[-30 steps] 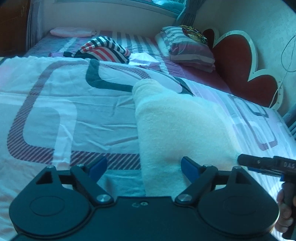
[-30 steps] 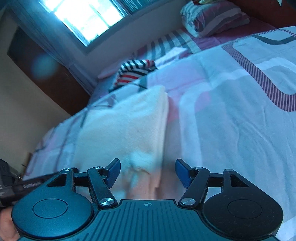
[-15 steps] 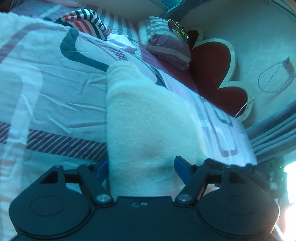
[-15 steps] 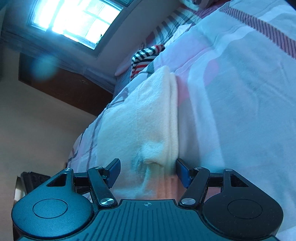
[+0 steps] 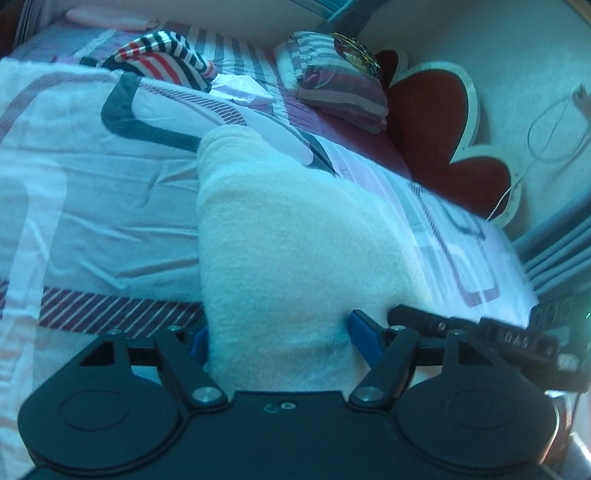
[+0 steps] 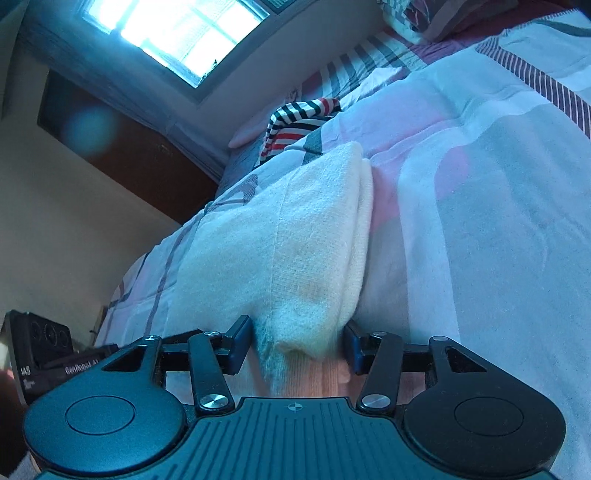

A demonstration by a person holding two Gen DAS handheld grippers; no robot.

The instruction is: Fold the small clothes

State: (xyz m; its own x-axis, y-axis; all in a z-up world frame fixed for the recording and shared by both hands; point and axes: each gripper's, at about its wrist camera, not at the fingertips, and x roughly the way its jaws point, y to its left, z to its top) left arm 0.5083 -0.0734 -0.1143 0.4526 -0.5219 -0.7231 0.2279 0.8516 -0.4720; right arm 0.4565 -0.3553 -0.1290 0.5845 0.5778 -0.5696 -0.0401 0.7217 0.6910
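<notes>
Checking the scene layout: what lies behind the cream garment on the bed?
Behind the cream garment lies a striped garment on the quilt, and a pillow further right. What the cream garment covers is hidden.

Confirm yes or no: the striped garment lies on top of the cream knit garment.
No, the striped garment lies far behind the cream knit garment.

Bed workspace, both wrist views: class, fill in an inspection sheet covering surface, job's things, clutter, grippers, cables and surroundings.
Surface: patterned pink-and-white bedspread, wrinkled.
Job's things: folded cream knit garment lying on it.
Clutter: striped red, white and black garment bunched further back; striped pillow.
Grippers: left gripper jaws against the cream garment's near end; right gripper jaws just been closing on its corner.
Cables: thin white cable on the wall.
Surroundings: red heart-shaped headboard; bright window.
</notes>
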